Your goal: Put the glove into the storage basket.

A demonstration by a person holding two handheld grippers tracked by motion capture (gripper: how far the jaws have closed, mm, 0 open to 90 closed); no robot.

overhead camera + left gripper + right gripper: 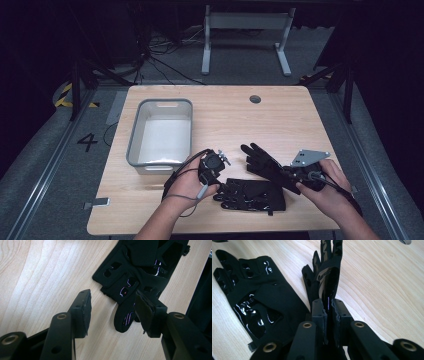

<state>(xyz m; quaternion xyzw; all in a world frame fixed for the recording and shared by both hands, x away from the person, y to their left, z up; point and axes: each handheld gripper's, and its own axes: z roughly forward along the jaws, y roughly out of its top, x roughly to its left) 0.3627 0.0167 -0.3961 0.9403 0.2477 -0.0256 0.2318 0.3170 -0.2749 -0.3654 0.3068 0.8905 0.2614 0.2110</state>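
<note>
Overall, the wooden counter [230, 120] was the largest thing, light in colour, with a small round hole [255, 99] near its far edge. On its left part stood a grey plastic bin [135, 135] with a white bottom; nothing could be seen inside it.

Next in size were two black gloves. One glove [252, 194] lay flat on the counter near the front edge, between the person's two hands, its fingers pointing to the left. In the left gripper view this flat glove [140, 270] had open cut-outs and shiny markings. The second glove [262, 161] was just behind it, its fingers spread and pointing away to the left.

The right claw [329, 308] was pressed together on the cuff end of the second glove [324, 277], so the fabric stood up thin between the two jaws, and the fingers reached out above the wood. The right hand [327, 187] held this tool, with a grey three-cornered plate [310, 158] on top.

The left claw [113, 308] was wide apart and held nothing; it hung above the wood, its jaws on either side of one fingertip of the flat glove. The left hand [187, 182] gripped it, close beside the bin.
</note>
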